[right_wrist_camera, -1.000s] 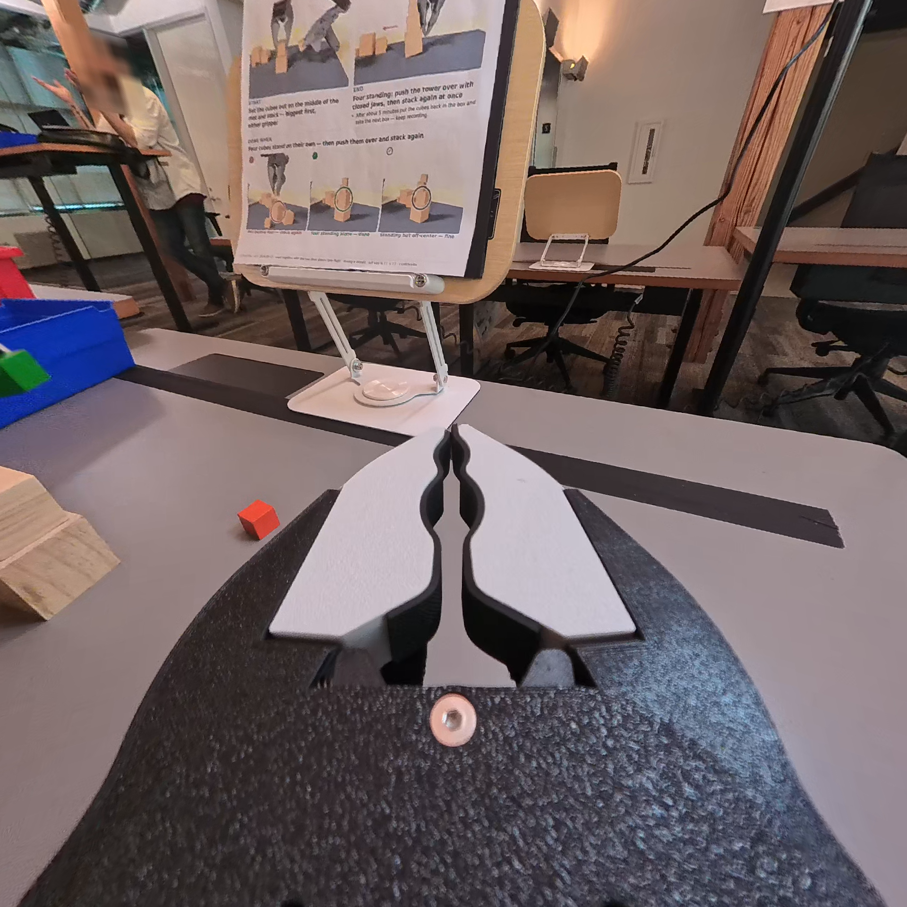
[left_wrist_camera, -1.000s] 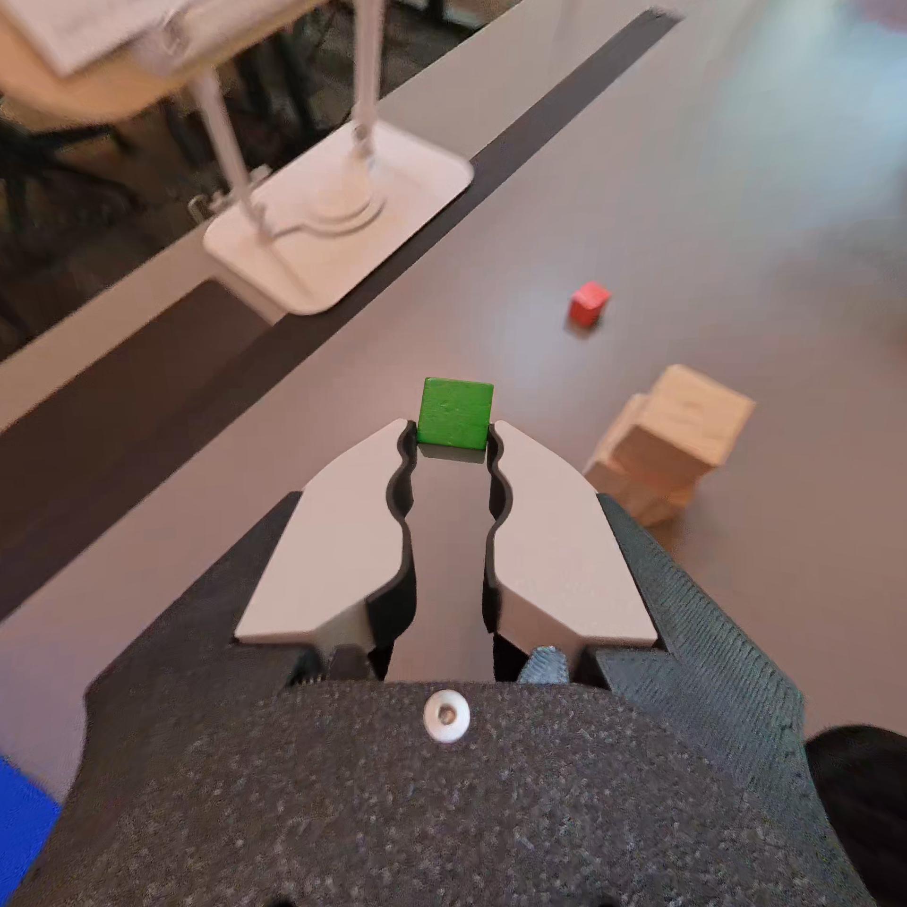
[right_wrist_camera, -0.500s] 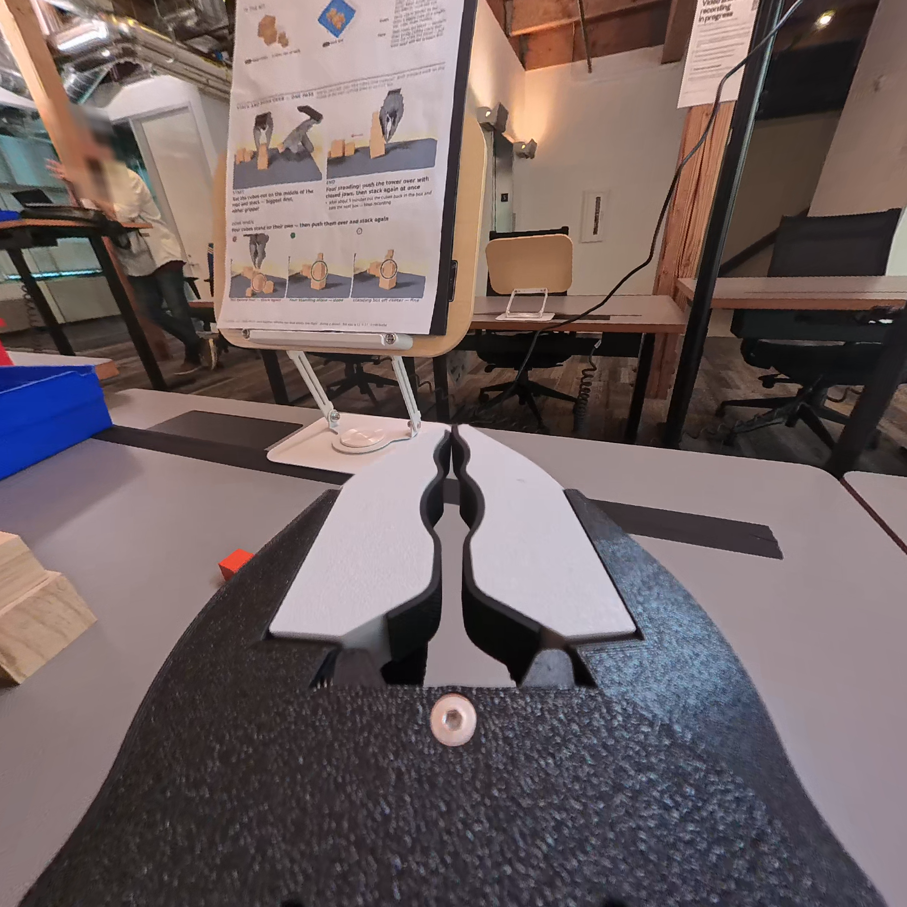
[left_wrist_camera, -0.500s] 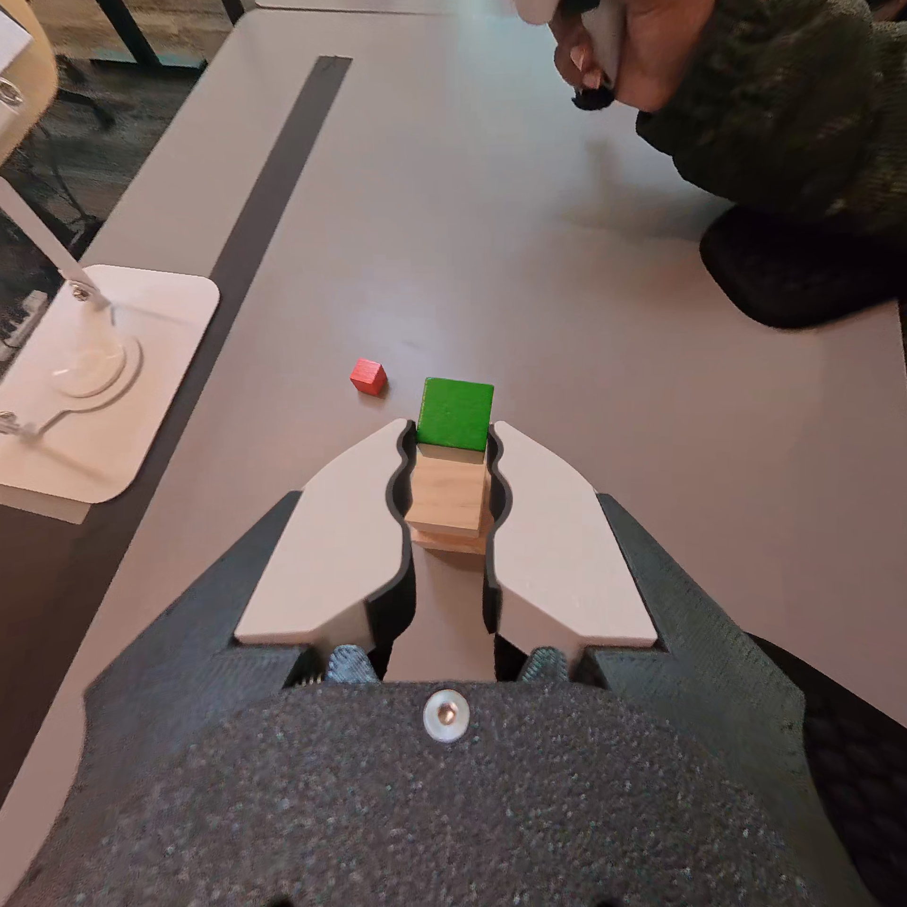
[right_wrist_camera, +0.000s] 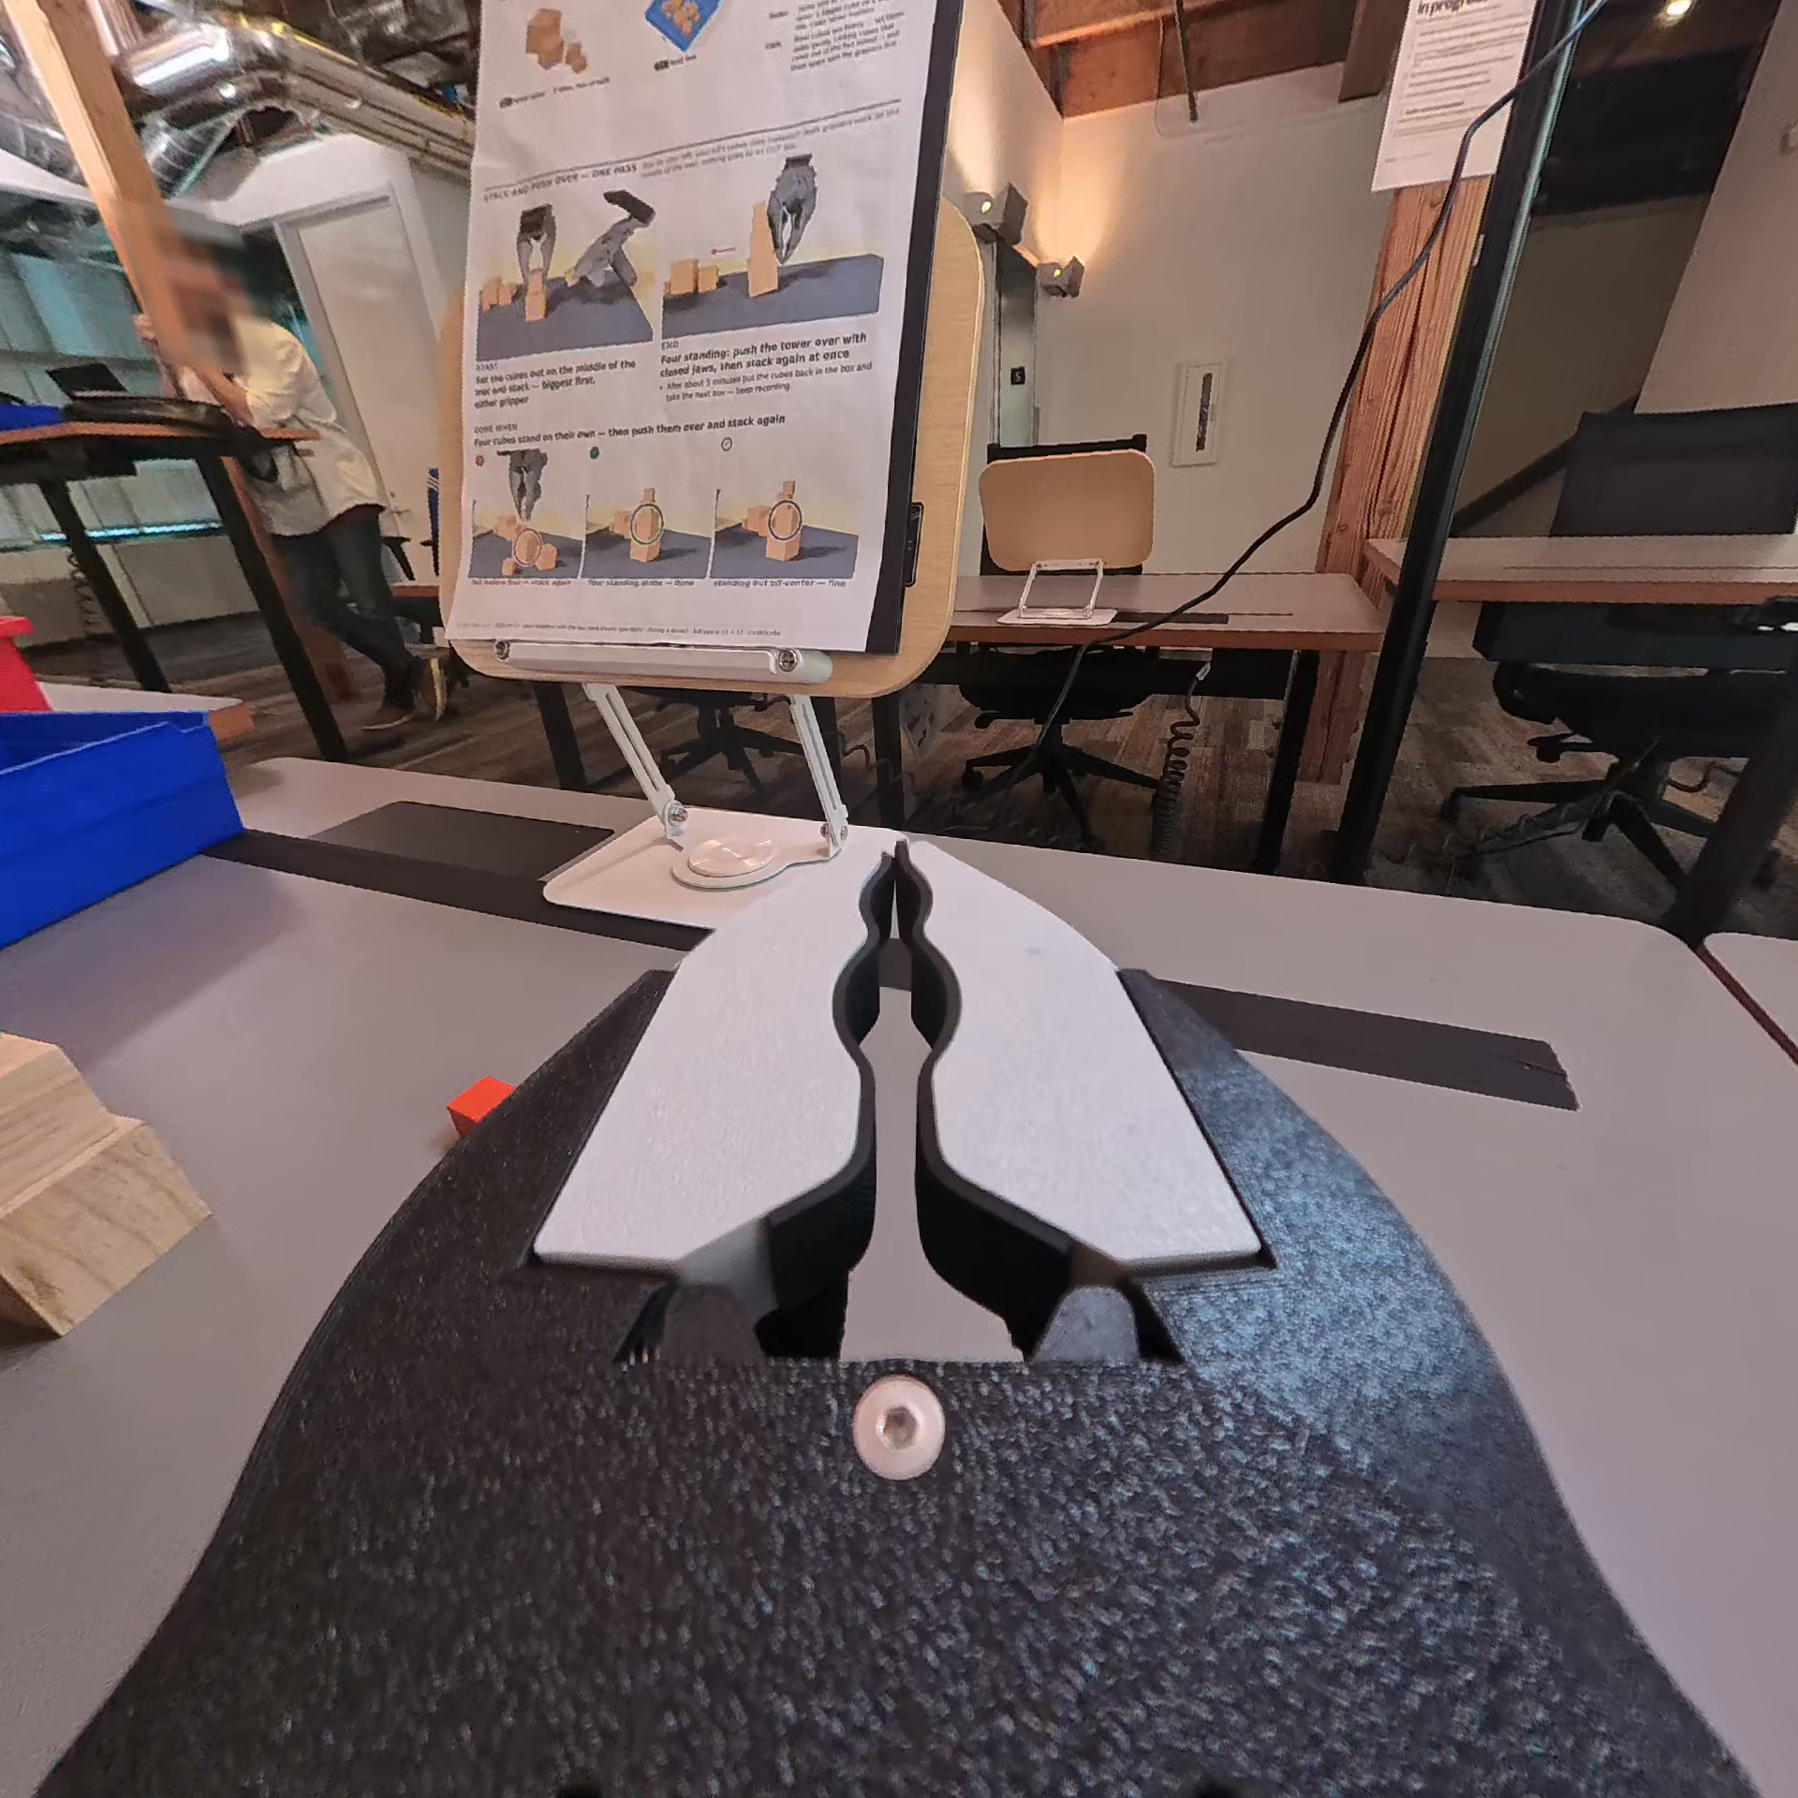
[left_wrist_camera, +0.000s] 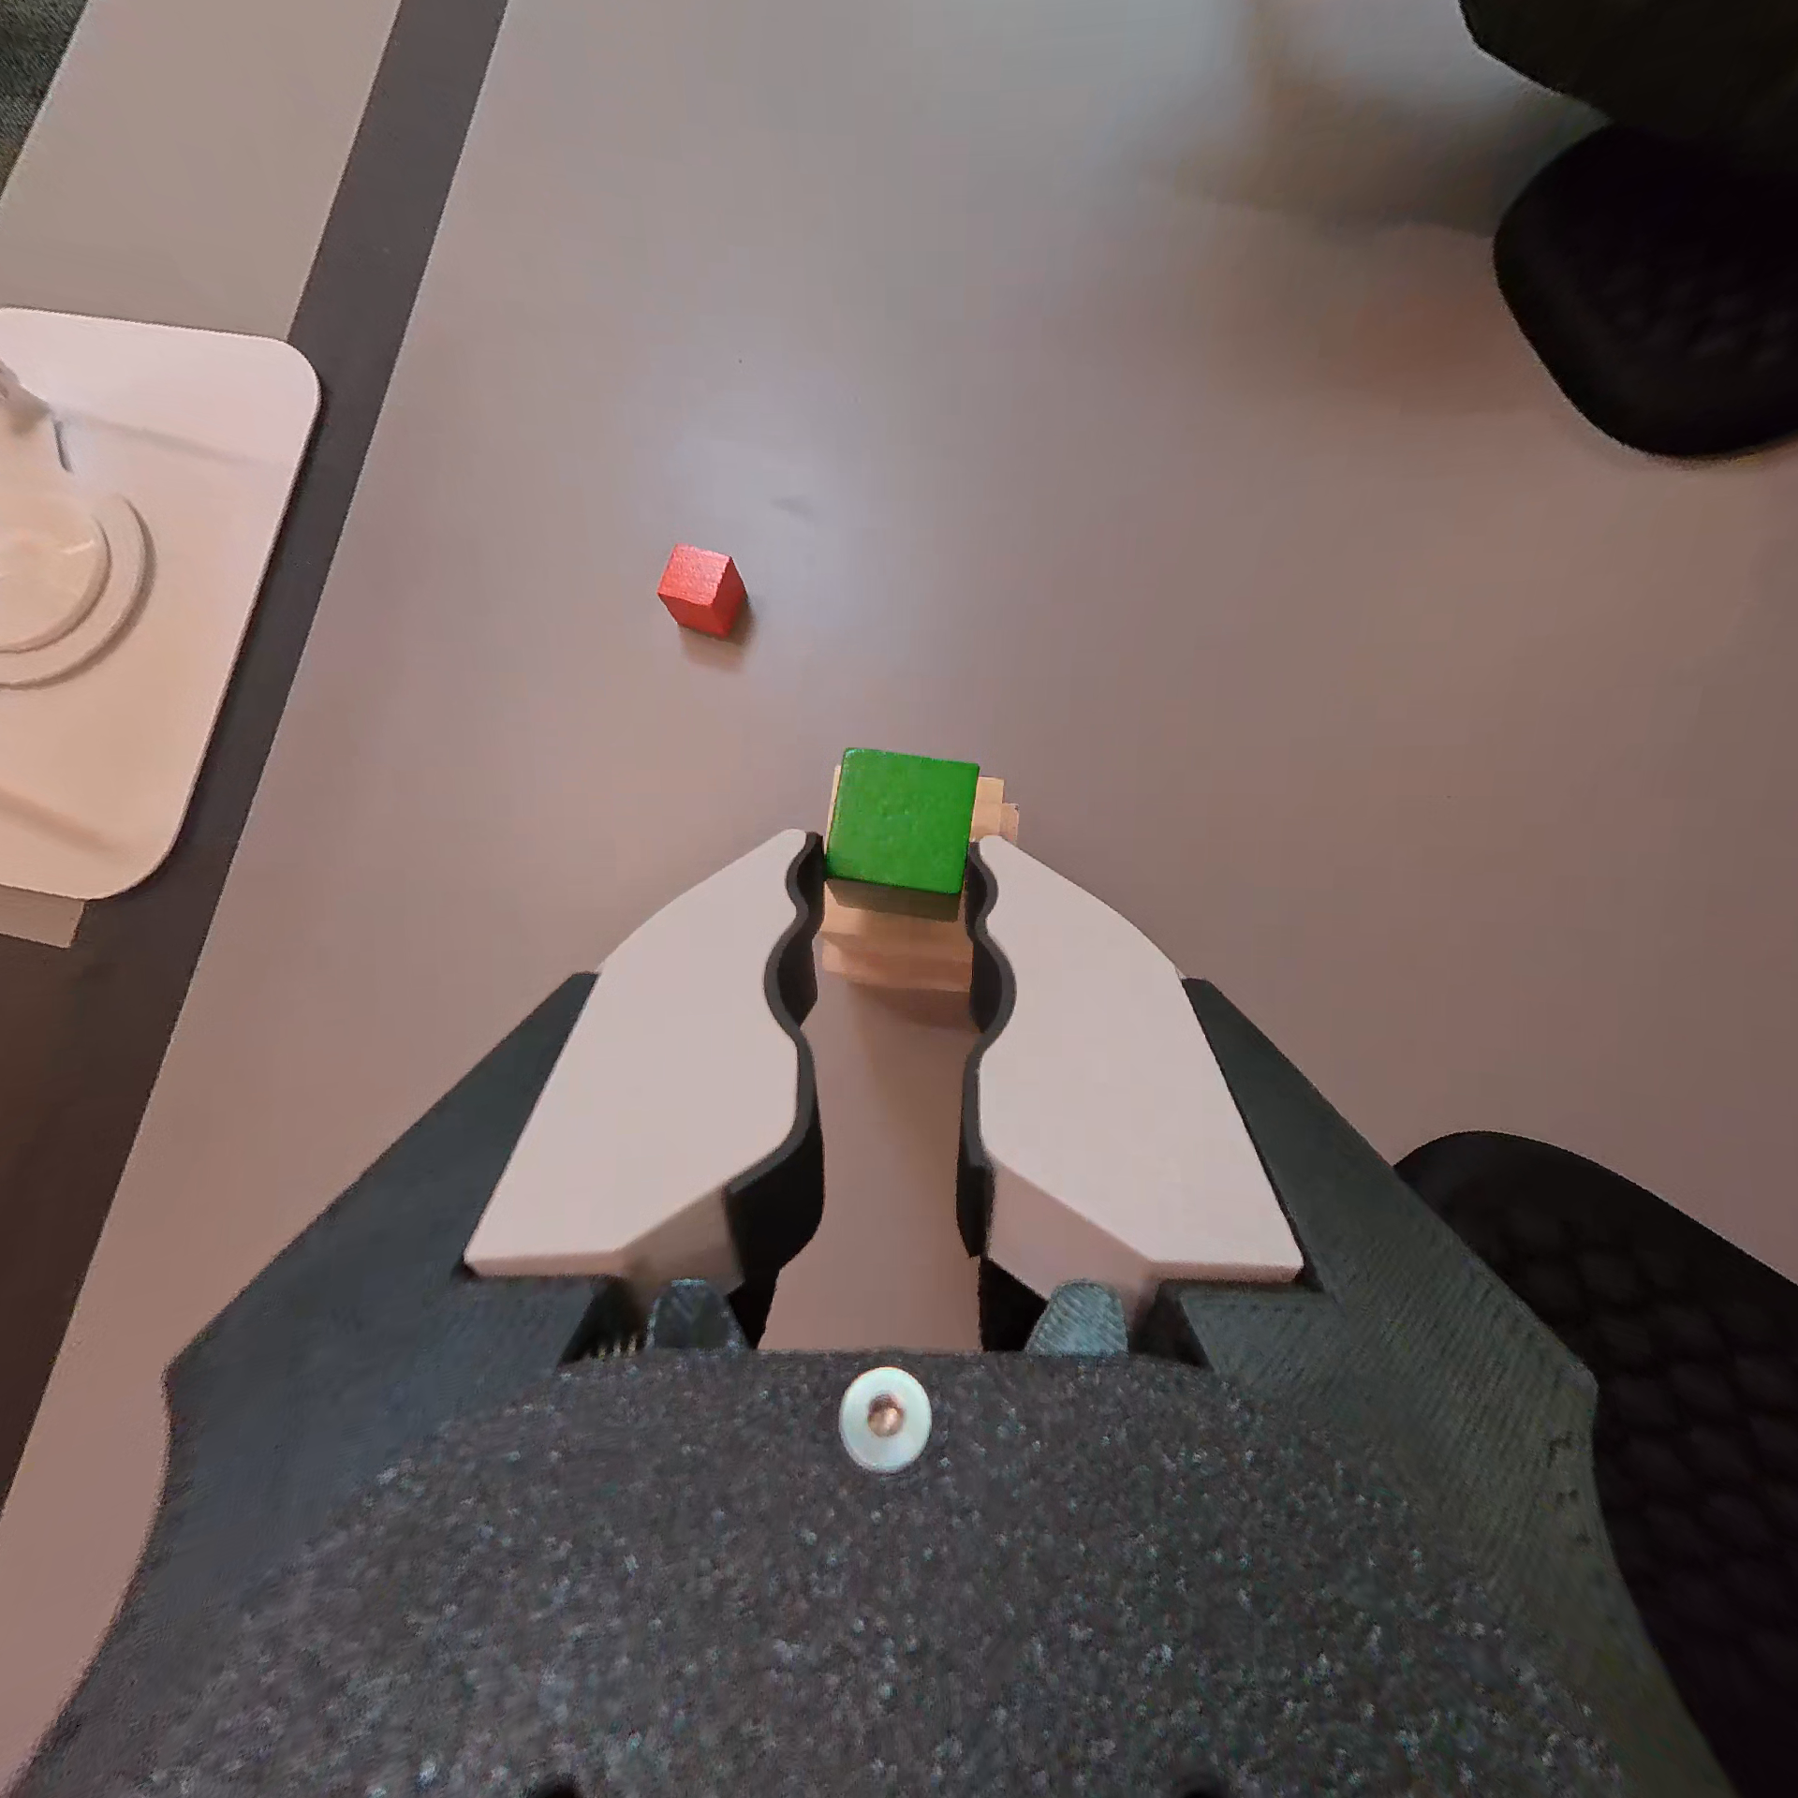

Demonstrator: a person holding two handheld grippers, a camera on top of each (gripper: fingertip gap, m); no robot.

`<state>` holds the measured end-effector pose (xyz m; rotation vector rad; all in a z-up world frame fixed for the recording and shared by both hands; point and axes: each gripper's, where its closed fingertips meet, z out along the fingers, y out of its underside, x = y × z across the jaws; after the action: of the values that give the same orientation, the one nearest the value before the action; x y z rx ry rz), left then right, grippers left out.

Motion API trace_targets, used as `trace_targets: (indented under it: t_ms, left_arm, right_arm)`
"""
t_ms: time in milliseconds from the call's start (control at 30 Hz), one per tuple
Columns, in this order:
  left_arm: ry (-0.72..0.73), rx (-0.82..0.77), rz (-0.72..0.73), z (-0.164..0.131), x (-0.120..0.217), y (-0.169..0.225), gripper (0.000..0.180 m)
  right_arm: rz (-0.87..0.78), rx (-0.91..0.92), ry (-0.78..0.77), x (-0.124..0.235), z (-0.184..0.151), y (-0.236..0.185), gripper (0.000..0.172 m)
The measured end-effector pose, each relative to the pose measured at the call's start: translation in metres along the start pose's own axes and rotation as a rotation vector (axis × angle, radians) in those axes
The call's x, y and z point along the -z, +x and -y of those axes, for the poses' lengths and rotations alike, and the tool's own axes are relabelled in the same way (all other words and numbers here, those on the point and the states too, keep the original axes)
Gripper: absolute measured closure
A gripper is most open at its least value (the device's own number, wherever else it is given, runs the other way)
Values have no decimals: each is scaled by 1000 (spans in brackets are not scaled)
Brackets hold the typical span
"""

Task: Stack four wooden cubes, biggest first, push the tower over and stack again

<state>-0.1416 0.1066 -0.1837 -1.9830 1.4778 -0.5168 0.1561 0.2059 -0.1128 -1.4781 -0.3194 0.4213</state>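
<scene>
— Two tongs, so what sits nearest each?

— Left tongs (left_wrist_camera: 897, 856) point steeply down at the grey counter (left_wrist_camera: 1168, 486), with their white fingers (left_wrist_camera: 701, 1022) clamped on a green painted wooden cube (left_wrist_camera: 901, 819) at the very tips. Right under that cube, between the fingers, stands a stack of pale natural-wood blocks (left_wrist_camera: 895, 949), its edges showing at the cube's left and right sides. Whether the cube rests on the stack or hangs just above it, I cannot tell.

— And around that?

— Slightly farther, to the left, a small red wooden cube (left_wrist_camera: 701, 590) lies alone on the counter, apart from the stack. Beyond it runs a dark strip (left_wrist_camera: 389, 243) along the counter, and the white flat base of a stand (left_wrist_camera: 195, 603) sits across that strip at the left edge. Black mesh shapes fill the right corners.

— The other tongs?

— Right tongs (right_wrist_camera: 895, 856) are held low and nearly level over the counter, fingers together at the tips with nothing between them. To their left, close by, the same pale wooden blocks (right_wrist_camera: 78, 1197) show at the frame edge, and the red cube (right_wrist_camera: 477, 1099) peeks out beside the black body. Farther left is a blue plastic bin (right_wrist_camera: 107, 808). Straight ahead stands the white base carrying a wooden board with a printed sheet (right_wrist_camera: 701, 321). Behind that: other desks, black office chairs, and a person (right_wrist_camera: 311, 457) standing at far left.
</scene>
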Motion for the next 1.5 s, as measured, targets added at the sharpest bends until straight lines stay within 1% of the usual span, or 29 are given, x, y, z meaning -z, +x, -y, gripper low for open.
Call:
trace_targets:
  t_ms: [133,367,567,633,700,733,767,833,933,1000,1100,1167,1333,1433,1500]
  left_arm:
    - [1,1,-10,-5,-4,1,153]
    - [38,12,-9,-5,-5,1,153]
    - [62,31,-9,2,2,2,140]
    - [97,26,3,12,11,0,139]
    - [139,42,22,30,19,-3,141]
    - [130,54,33,39,20,-6,143]
    - [94,55,24,46,18,-5,141]
    - [-33,26,33,55,6,-10,140]
    - [-191,-99,7,68,-25,-17,138]
    - [-297,-173,-13,68,-49,-26,137]
    - [-414,-207,-78,61,-85,-36,133]
    - [-465,-231,-102,54,-103,-44,131]
    - [-600,-269,-117,33,-132,-61,128]
    - [-661,-301,-102,24,-144,-68,135]
    - [-714,-313,-87,15,-150,-71,150]
  right_arm:
    - [5,9,-14,-2,-4,-2,172]
    - [2,3,-19,-2,-6,0,172]
    - [2,5,-17,-2,-5,-1,172]
    - [1,0,-14,-1,-4,0,172]
    - [1,0,-15,-2,-5,-1,171]
    - [1,0,-16,-2,-5,-1,172]
    - [4,0,-18,-3,-6,-2,172]
    - [8,3,-19,-3,-5,-4,172]
    - [11,-1,-12,-1,-2,-4,172]
    - [7,-6,3,1,3,-2,172]
    - [-2,-19,24,5,11,3,172]
    - [-13,-28,41,8,16,8,172]
    - [-11,-57,48,8,17,13,172]
    - [-9,-55,42,7,15,12,172]
    - [-8,-56,40,6,14,12,172]
